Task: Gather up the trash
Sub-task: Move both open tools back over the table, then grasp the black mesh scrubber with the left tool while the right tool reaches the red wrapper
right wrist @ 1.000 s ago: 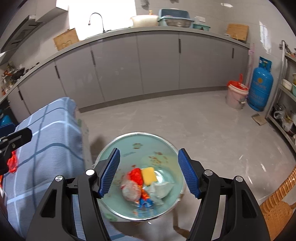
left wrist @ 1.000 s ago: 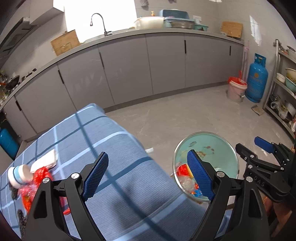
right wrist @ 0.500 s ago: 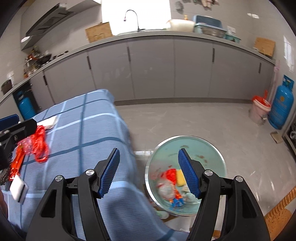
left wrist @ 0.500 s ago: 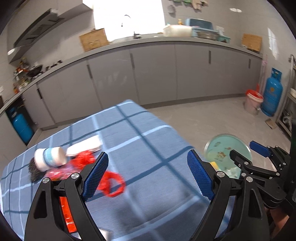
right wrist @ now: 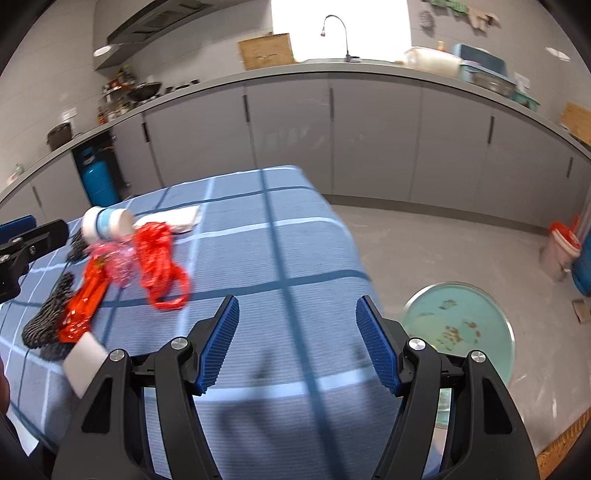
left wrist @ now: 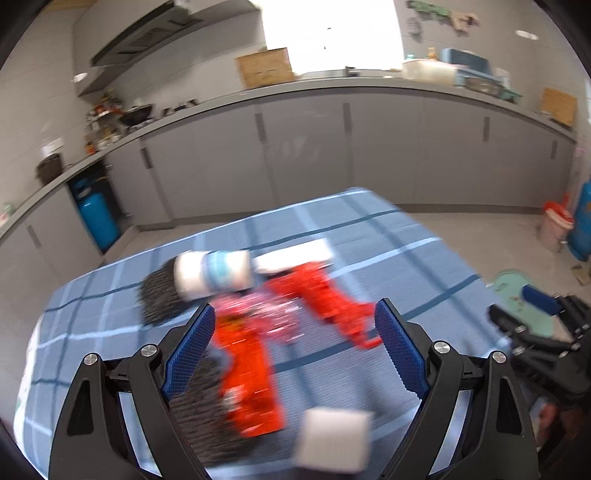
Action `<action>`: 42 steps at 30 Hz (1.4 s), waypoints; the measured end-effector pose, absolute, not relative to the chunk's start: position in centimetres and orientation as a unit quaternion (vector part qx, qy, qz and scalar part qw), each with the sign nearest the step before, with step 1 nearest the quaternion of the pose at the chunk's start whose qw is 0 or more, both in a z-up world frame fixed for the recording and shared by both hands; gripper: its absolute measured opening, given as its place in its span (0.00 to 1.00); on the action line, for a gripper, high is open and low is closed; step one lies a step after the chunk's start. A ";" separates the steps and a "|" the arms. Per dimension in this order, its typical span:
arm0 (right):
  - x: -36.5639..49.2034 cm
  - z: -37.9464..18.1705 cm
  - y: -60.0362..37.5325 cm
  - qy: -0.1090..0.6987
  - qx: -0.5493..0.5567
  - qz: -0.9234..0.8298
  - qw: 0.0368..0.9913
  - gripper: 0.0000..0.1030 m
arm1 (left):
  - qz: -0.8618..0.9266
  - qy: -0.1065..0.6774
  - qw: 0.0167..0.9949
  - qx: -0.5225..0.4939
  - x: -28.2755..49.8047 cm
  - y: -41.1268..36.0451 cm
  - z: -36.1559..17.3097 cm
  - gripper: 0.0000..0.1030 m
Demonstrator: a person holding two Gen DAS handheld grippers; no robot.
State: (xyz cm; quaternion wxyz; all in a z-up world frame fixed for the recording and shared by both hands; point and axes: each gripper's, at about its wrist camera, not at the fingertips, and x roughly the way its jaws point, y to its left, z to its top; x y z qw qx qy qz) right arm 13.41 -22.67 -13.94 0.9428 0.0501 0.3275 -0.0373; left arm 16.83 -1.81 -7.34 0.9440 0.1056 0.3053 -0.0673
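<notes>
Trash lies on a blue checked tablecloth (left wrist: pixel 388 243): a white and blue paper cup (left wrist: pixel 212 275) on its side, a red plastic bag (left wrist: pixel 325 299), an orange wrapper (left wrist: pixel 251 380), a pink wrapper (left wrist: pixel 258 310), dark scouring pads (left wrist: pixel 159 299), a white tissue (left wrist: pixel 295 254) and a white block (left wrist: pixel 332 439). My left gripper (left wrist: pixel 295 350) is open and empty just above the orange wrapper. My right gripper (right wrist: pixel 297 343) is open and empty over the cloth (right wrist: pixel 258 258), right of the trash pile (right wrist: pixel 159 258). A green trash basin (right wrist: pixel 458 328) stands on the floor at the right.
Grey kitchen cabinets (right wrist: pixel 369 140) run along the back under a counter with a sink tap (right wrist: pixel 343 33). A blue gas cylinder (right wrist: pixel 98 181) stands at the left. A pale bucket with a red lid (right wrist: pixel 559 251) stands on the floor at the far right.
Both grippers have swung left, away from the basin and over the table. The trash pile now sits between my left fingers. The basin has slid to the right of both views.
</notes>
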 end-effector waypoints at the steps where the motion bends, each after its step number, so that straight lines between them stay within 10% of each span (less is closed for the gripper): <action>1: 13.5 -14.0 -22.2 0.329 0.048 -0.033 0.943 0.64 | -0.055 0.308 0.944 0.105 16.8 -0.7 -7.6 0.85; 24: 13.8 -13.8 -14.3 0.340 0.007 0.038 0.940 0.68 | 0.017 0.423 0.905 0.046 17.5 10.0 -15.6 0.83; 30: 14.4 -13.9 -13.4 0.344 0.004 0.046 0.938 0.68 | -0.003 0.446 0.895 0.022 17.6 11.3 -16.8 0.18; 42: 19.2 -12.0 -5.6 0.363 -0.016 0.109 0.925 0.68 | 0.067 0.371 0.925 0.035 16.8 15.4 -12.4 0.13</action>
